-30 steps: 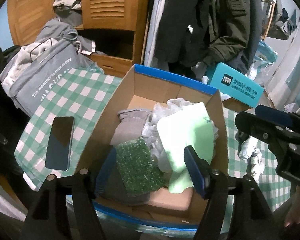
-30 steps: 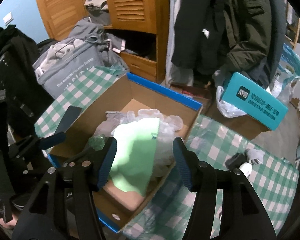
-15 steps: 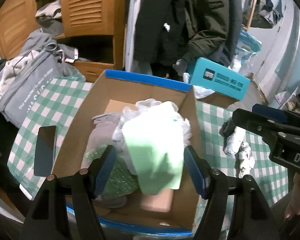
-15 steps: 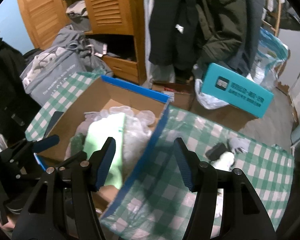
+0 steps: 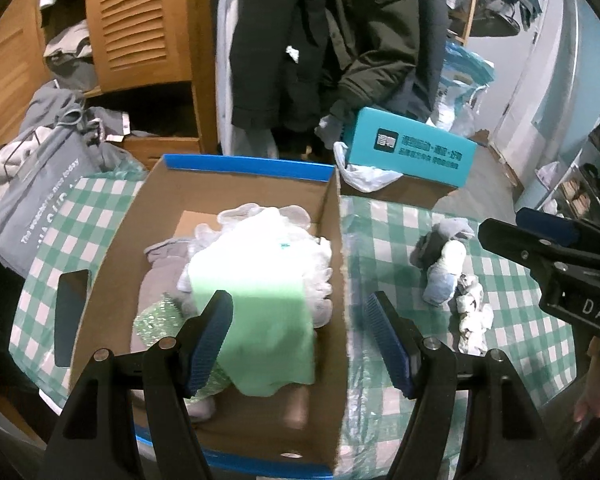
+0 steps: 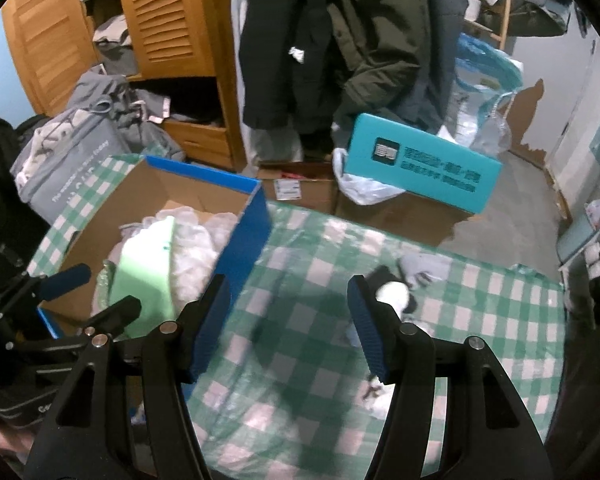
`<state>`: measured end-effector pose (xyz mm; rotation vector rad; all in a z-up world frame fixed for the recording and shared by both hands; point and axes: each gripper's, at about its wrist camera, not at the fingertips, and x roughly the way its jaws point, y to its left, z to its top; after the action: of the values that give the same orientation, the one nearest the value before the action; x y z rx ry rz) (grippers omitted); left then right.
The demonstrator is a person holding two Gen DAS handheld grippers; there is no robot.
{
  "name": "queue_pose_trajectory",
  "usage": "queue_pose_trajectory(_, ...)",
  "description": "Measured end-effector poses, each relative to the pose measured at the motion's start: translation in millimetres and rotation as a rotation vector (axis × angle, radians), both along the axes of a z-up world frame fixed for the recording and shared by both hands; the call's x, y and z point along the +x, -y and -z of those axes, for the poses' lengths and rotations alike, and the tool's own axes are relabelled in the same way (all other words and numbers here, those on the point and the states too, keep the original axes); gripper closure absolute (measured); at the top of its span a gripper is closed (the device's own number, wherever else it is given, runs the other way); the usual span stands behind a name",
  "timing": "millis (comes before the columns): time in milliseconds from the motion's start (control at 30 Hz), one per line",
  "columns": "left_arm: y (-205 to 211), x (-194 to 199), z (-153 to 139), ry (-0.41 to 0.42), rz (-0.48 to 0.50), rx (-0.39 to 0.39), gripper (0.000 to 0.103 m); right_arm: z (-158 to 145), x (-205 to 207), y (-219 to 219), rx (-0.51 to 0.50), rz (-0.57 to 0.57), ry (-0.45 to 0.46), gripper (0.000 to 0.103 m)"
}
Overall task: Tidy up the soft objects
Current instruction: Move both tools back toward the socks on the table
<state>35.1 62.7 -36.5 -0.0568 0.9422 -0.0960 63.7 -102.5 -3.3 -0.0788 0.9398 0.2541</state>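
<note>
A cardboard box with blue edges stands on the green checked tablecloth. It holds a light green cloth, white fluffy items, a grey cloth and a green sparkly sponge. My left gripper is open and empty above the box's right wall. Rolled socks and a crumpled white cloth lie on the table to the right. My right gripper is open and empty above the tablecloth, with the socks by its right finger. The box also shows in the right wrist view.
A black phone lies on the table left of the box. A grey bag of clothes is at the far left. A teal box, cardboard boxes, hanging coats and a wooden wardrobe stand behind the table.
Both grippers have swung to the right, away from the box's middle. The right gripper now looks at the tablecloth and socks instead of the box contents.
</note>
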Motion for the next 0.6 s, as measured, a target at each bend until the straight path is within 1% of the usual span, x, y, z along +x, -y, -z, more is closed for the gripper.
queue_pose_trajectory(367,46.1,5.9,-0.5,-0.002,0.088,0.025,0.031,11.1,-6.2,40.1,0.004,0.067,-0.019,0.043)
queue_pose_trajectory(467,57.4,6.9,2.0,-0.006,0.107,0.032,0.028,16.3,-7.9,53.0,0.007,0.091,-0.030,0.043)
queue_pose_trajectory(600,76.6,11.1,6.5,-0.019,0.141,0.042,0.028,24.2,-8.6,71.9,0.014,0.125,-0.049,0.043)
